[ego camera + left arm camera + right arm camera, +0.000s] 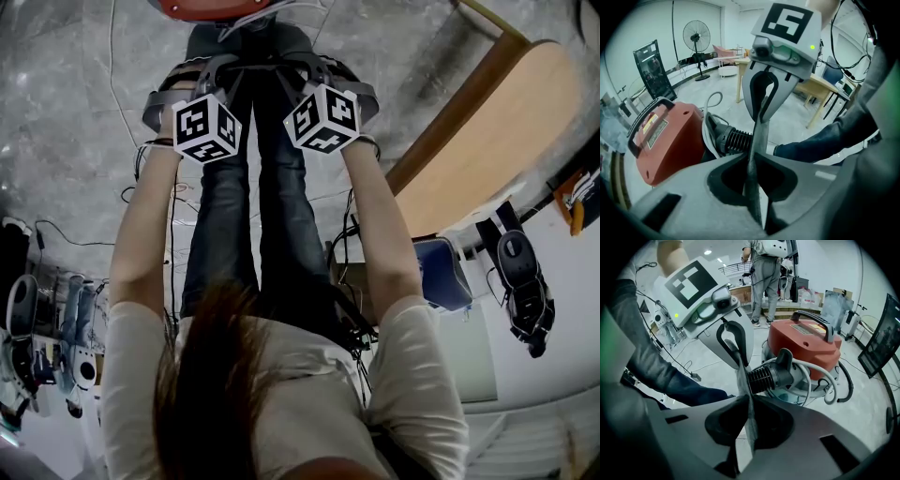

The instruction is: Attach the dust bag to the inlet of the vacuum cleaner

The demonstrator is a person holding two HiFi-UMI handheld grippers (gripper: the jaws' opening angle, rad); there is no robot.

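Head view: both arms reach down and forward. The left gripper (206, 128) and right gripper (323, 117) sit side by side, marker cubes up, just short of the red vacuum cleaner (211, 7) at the top edge. The cleaner stands on a grey stone floor (75, 112). The jaws are hidden under the cubes here.

Left gripper view: this gripper's jaws stand narrow, pinched on a thin grey fold of the dust bag (758, 136). The fabric runs up in a strip to the right gripper, which faces this one and is closed on the far end. The vacuum cleaner is left of the bag. Its ribbed black hose (736, 140) juts toward the fabric.

Right gripper view: jaws narrow, clamped on the same bag, which runs up to the left gripper. The vacuum cleaner sits behind and right of the bag. The hose end is just beside the fabric; I cannot tell whether they touch.
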